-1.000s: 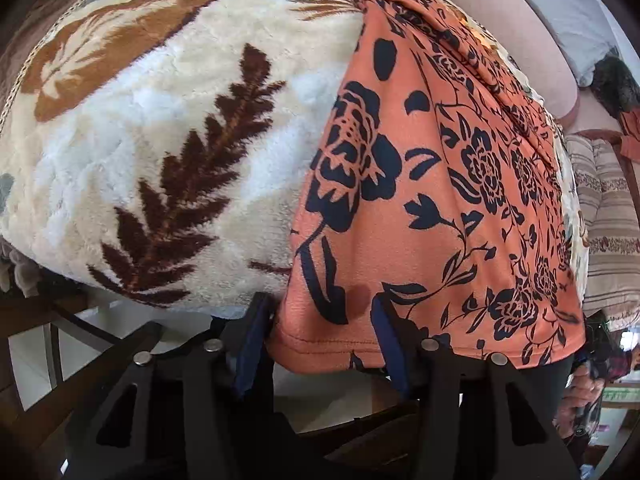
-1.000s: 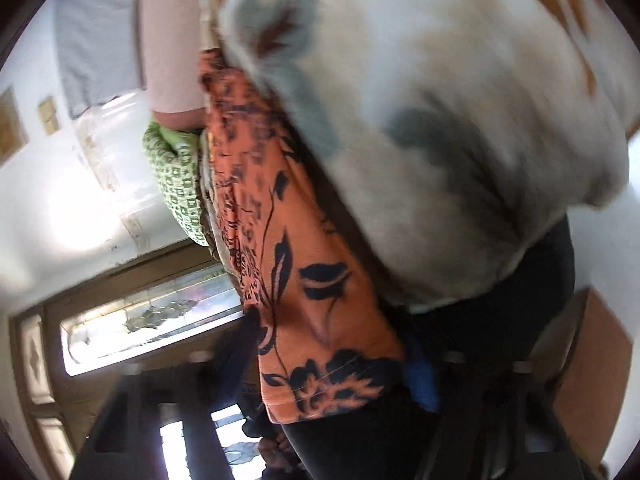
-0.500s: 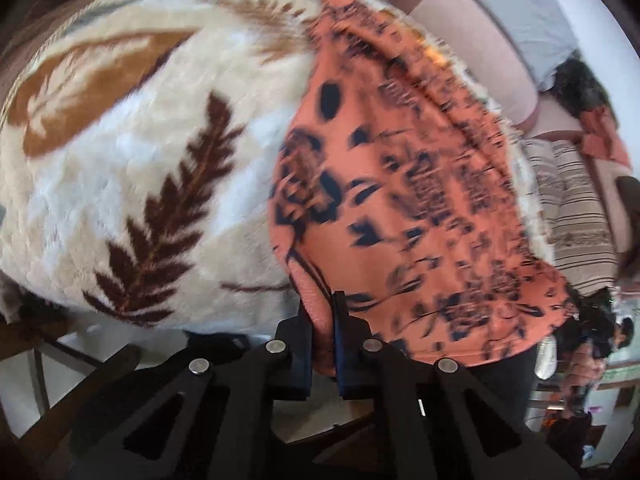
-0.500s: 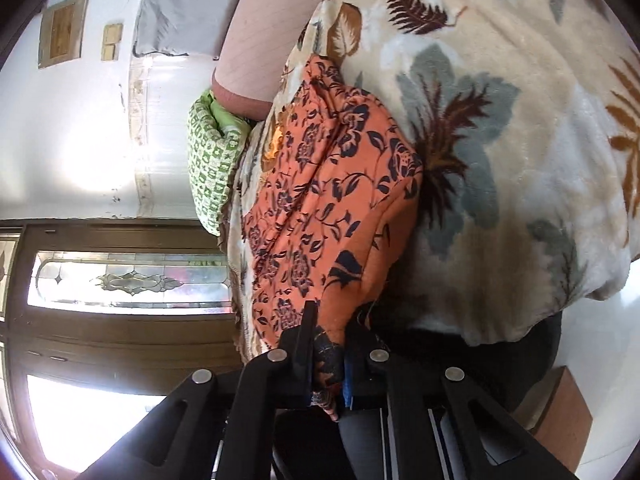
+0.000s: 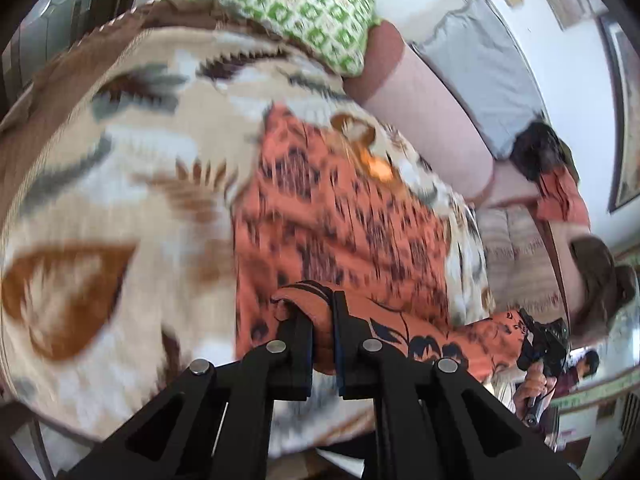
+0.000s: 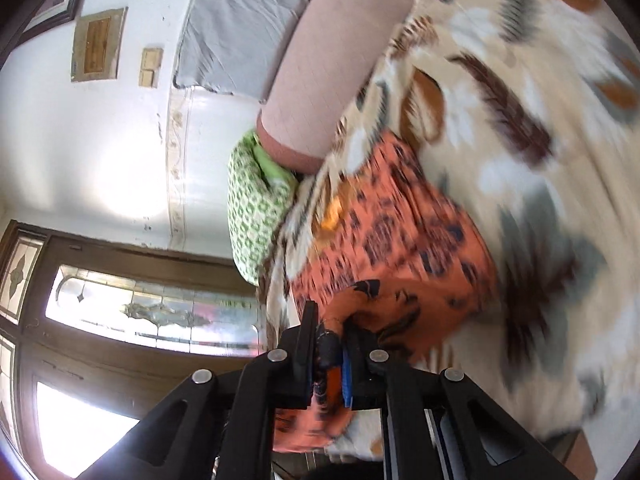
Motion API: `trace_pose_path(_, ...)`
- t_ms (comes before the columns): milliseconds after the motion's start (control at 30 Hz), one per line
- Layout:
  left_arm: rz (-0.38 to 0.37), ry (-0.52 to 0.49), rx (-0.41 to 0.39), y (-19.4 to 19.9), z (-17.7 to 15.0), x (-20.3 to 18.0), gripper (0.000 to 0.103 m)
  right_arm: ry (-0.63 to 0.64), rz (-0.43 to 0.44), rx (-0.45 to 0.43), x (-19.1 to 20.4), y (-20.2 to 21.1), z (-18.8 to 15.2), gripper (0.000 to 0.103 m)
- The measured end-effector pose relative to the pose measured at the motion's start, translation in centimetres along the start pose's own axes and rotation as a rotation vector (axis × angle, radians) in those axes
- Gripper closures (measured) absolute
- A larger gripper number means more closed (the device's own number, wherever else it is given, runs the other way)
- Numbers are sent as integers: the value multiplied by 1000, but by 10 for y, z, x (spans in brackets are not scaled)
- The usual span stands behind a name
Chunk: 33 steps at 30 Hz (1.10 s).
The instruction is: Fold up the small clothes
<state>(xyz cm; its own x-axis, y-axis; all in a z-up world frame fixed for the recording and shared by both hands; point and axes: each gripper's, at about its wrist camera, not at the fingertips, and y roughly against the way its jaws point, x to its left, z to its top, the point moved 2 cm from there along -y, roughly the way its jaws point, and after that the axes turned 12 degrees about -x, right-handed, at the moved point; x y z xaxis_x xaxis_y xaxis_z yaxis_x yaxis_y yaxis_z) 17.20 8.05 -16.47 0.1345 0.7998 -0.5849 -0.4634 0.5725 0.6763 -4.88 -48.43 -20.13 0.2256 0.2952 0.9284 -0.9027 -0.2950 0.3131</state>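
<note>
Two fisheye views look along two black grippers over a bed covered by a plush cream blanket (image 5: 120, 184) printed with brown and grey leaves. Both pictures are blurred.

An orange garment (image 5: 340, 216) with a dark floral print lies on the blanket, near its edge. In the left wrist view, the left gripper (image 5: 322, 320) is pressed together on a fold of the garment's near hem, the cloth bulging up between its fingers. From there the hem stretches off to the right towards a hand (image 5: 534, 380) holding the other gripper at the picture's edge.

In the right wrist view, the right gripper (image 6: 328, 340) is likewise pinching a bunched corner of the same orange garment (image 6: 400, 240), with some cloth hanging below its fingers. The rest of the garment lies on the blanket (image 6: 540, 100) ahead.

Beyond the garment sit a green-and-white patterned pillow (image 5: 288, 4), a long pink bolster (image 5: 424, 104) and a grey pillow (image 5: 484, 68) against a white wall. A wooden door with patterned glass (image 6: 132, 312) shows at the left of the right wrist view.
</note>
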Motion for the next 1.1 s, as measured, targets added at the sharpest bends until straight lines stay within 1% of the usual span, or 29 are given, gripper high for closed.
trace_pose_path(100, 15, 13, -15, -30, 49, 0, 95, 5, -4, -34, 12, -38, 36, 93)
trace_pose_path(133, 19, 13, -20, -47, 69, -2, 95, 4, -5, -46, 15, -56, 50, 93)
trace_pose_path(167, 27, 12, -20, -61, 80, -2, 95, 1, -12, -55, 17, -70, 60, 93)
trace_pose_path(267, 58, 17, -22, -120, 123, -1, 95, 1, -55, -76, 17, -127, 92, 93)
trace_pose_path(367, 101, 31, -18, -174, 151, 9, 95, 13, -107, -94, 6, -192, 120, 93)
trace_pose_path(400, 117, 39, -1, -192, 155, 15, 95, 13, -121, -93, 1, -209, 125, 92)
trace_pose_path(433, 145, 49, 12, -210, 157, 24, 95, -8, -132, -80, -8, -228, 131, 89)
trace_pose_path(467, 174, 67, 14, -223, 157, 33, 94, -40, -154, -64, -20, -245, 136, 88)
trace_pose_path(500, 183, 91, 16, -233, 156, 42, 93, -59, -195, -51, -33, -260, 139, 84)
trace_pose_path(533, 170, 121, 15, -241, 155, 50, 92, -72, -226, -39, -43, -271, 142, 76)
trace_pose_path(567, 145, 149, 2, -244, 153, 56, 90, -83, -240, -24, -54, -280, 146, 69)
trace_pose_path(600, 119, 166, -19, -243, 153, 58, 88, -99, -238, -23, -63, -285, 148, 52)
trace_pose_path(633, 80, 178, -57, -237, 153, 59, 85, -124, -220, -31, -70, -286, 151, 37)
trace_pose_path(667, 57, 178, -92, -230, 154, 58, 84, -152, -175, -60, -74, -283, 154, 34)
trace_pose_path(700, 29, 176, -140, -220, 155, 56, 78, -163, -140, -95, -75, -276, 156, 29)
trace_pose_path(733, 14, 173, -203, -207, 155, 53, 65, -154, -115, -136, -72, -265, 161, 27)
trace_pose_path(767, 34, 167, -290, -188, 153, 48, 56, -136, -89, -167, -67, -256, 163, 27)
trace_pose_path(800, 63, 148, -345, -175, 149, 41, 42, -117, -79, -182, -61, -248, 164, 27)
trace_pose_path(833, 86, 112, -373, -164, 143, 31, 39, -79, -88, -187, -52, -241, 162, 27)
trace_pose_path(867, 88, 87, -385, -155, 135, 21, 39, -20, -102, -173, -40, -237, 158, 27)
trace_pose_path(933, 89, 67, -399, -142, 112, 4, 39, 153, -144, -88, -7, -241, 136, 28)
trace_pose_path(1000, 131, 27, -379, -138, 81, -13, 39, 364, -219, 36, 27, -257, 97, 32)
trace_pose_path(1033, 163, 23, -369, -138, 71, -15, 39, 439, -231, 96, 41, -266, 74, 39)
trace_pose_path(1067, 217, 27, -344, -142, 55, -16, 39, 519, -241, 178, 54, -280, 43, 45)
trace_pose_path(1100, 235, 37, -316, -146, 45, -12, 39, 563, -247, 234, 60, -291, 21, 57)
